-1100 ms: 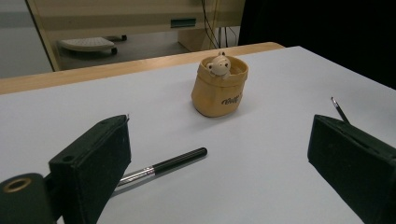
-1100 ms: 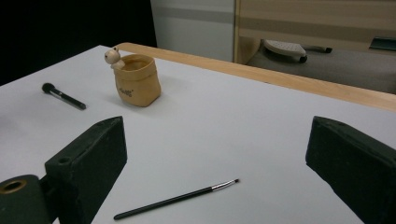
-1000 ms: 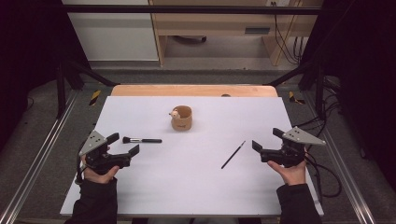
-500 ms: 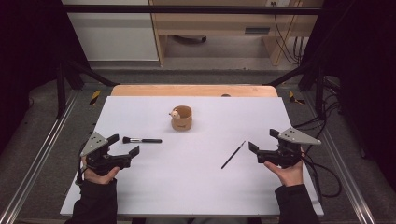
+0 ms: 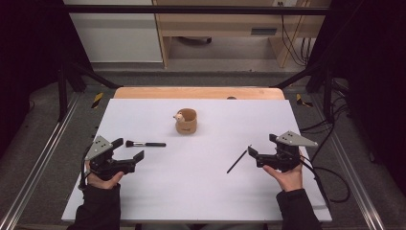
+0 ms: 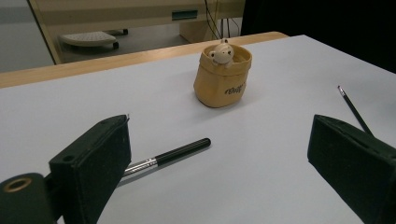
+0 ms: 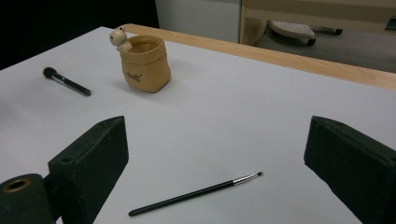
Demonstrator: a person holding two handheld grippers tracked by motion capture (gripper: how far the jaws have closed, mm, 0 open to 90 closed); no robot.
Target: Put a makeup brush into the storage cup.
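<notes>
Even overhead light on the matte white tabletop (image 5: 201, 191), no glare, dark unlit surroundings at both sides of the high view, soft faint shadow beside the tan fabric pouch with a small bear figure (image 6: 223, 78), blurred black foam-padded jaws close to both gripper cameras, mild grain throughout

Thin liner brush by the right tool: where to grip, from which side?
Grip the thin brush mid-handle, coming from above with the right tool, jaws straddling the shaft crosswise. It lies flat on the table, slim and straight, with space on both sides; its bristle tip is best left untouched.
</notes>
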